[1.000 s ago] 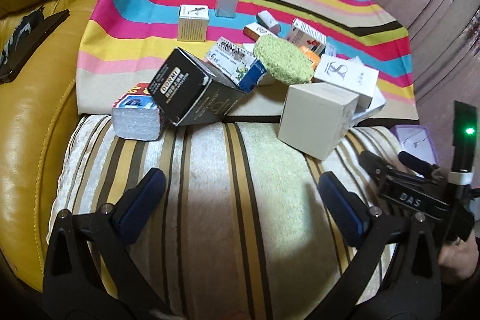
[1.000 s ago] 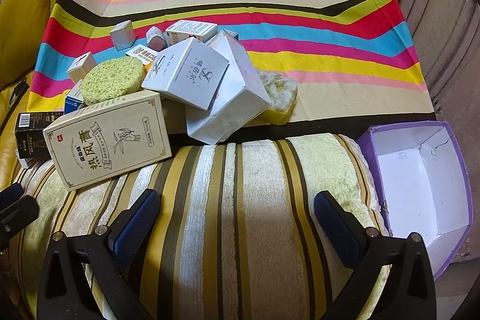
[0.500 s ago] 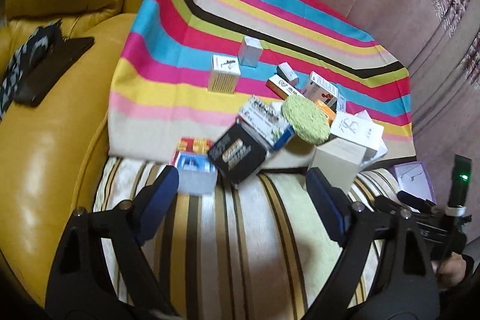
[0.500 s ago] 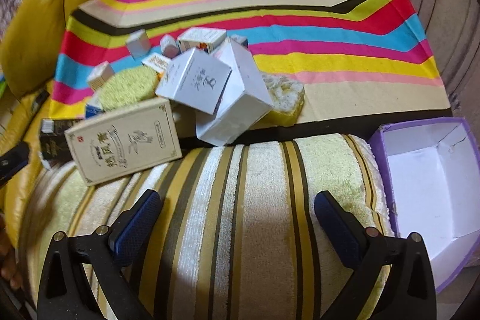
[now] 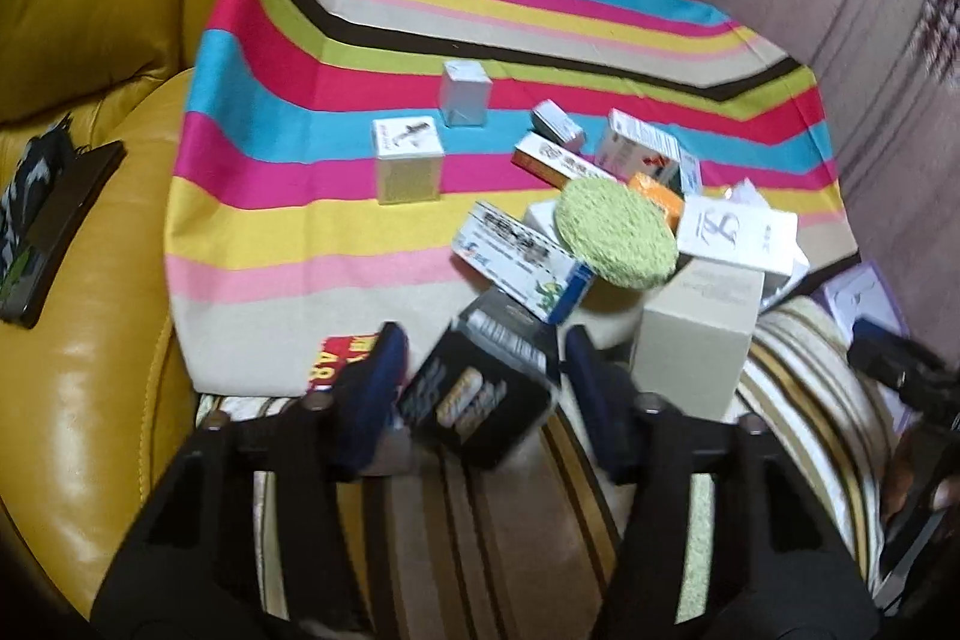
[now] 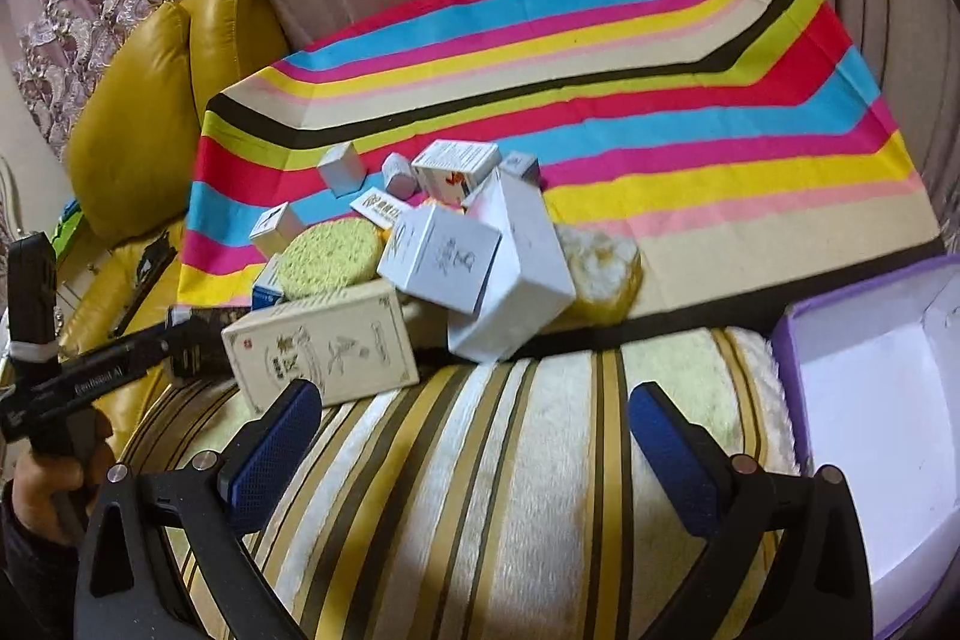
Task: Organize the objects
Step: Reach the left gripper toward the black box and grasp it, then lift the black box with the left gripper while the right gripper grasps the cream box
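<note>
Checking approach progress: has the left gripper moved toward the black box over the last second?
Yes. The left gripper has moved forward off the striped towel; its jaws now stand on either side of the black box, near the striped cloth.

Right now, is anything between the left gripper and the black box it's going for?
Nothing visible. The black box already sits between the open fingers of the left gripper. A red and yellow package lies just outside the left finger, and a beige box stands right of the other.

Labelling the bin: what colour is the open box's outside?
Purple outside, white inside: the open box, clearest in the right wrist view.
</note>
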`<state>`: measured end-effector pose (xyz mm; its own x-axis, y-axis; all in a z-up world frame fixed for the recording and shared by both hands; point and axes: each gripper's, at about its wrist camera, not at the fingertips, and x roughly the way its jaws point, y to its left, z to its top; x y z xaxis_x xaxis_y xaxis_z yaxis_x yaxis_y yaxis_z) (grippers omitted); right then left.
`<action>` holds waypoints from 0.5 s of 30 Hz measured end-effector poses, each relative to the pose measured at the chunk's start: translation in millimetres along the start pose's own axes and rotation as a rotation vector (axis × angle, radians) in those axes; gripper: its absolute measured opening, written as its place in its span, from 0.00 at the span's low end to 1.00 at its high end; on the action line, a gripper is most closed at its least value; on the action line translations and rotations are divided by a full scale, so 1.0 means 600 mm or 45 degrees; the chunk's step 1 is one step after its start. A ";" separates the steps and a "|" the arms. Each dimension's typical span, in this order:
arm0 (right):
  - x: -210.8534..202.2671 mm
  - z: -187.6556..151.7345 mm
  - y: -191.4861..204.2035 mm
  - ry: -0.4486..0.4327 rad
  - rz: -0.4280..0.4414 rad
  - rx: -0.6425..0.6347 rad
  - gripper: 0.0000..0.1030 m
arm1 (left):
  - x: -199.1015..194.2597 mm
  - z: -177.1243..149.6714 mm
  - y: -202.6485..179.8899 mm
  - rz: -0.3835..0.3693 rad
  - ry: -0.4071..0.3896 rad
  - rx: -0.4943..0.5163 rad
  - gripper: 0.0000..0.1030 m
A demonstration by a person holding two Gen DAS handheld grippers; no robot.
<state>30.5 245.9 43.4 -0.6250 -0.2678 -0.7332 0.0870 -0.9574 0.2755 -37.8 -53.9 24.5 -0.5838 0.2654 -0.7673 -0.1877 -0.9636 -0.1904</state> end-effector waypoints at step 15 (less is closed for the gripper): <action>0.071 0.015 0.089 0.135 0.156 -0.189 1.00 | -0.022 -0.027 -0.016 -0.040 -0.054 -0.049 0.42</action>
<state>1.4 184.4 32.6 -0.5184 -0.3858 -0.7632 0.2755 -0.9202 0.2781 -15.5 -48.6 26.4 -0.6111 0.2961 -0.7341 -0.1764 -0.9550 -0.2384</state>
